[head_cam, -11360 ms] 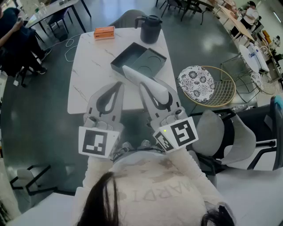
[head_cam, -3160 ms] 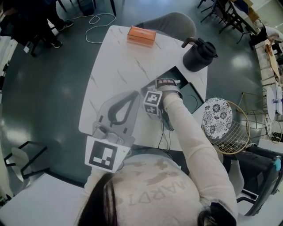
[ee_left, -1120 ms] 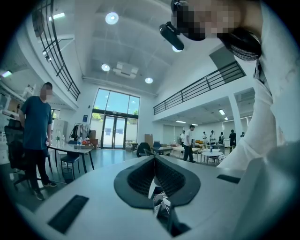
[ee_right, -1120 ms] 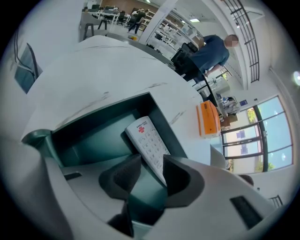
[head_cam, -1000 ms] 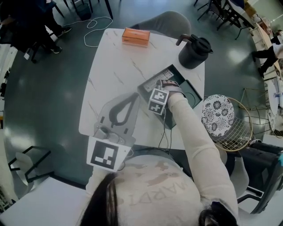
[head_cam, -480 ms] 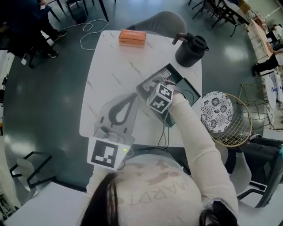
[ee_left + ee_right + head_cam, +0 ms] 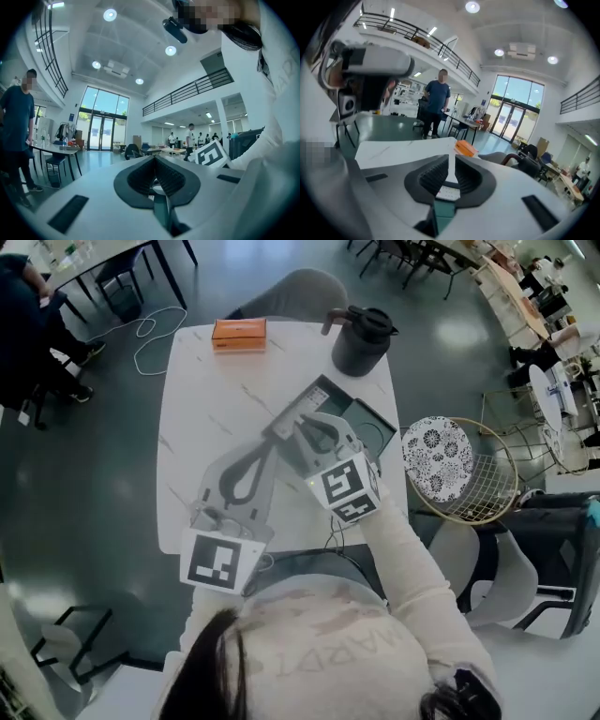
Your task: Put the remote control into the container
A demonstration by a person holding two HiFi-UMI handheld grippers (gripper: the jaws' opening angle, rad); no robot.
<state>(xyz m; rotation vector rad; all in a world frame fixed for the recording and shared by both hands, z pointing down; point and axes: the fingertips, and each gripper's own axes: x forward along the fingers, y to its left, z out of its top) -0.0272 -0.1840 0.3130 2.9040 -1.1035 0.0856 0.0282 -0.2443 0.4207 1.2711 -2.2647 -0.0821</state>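
The dark grey container (image 7: 330, 383) lies on the white table (image 7: 202, 395). The pale remote control (image 7: 302, 406) rests in its left compartment; in the right gripper view the remote control (image 7: 443, 191) shows below the jaws. My right gripper (image 7: 298, 424) hovers over the container's near side. Its jaws are closing, with a narrow gap and nothing between them. My left gripper (image 7: 266, 441) hangs over the table just left of the container, shut and empty.
A dark jug (image 7: 361, 337) stands beyond the container and an orange box (image 7: 239, 332) lies at the table's far edge. A wire chair with a patterned cushion (image 7: 431, 448) stands to the right. A person (image 7: 437, 107) stands by far tables.
My right gripper has drawn back from the container toward me and levelled out, with the remote left lying in the container. My left gripper has stayed where it was.
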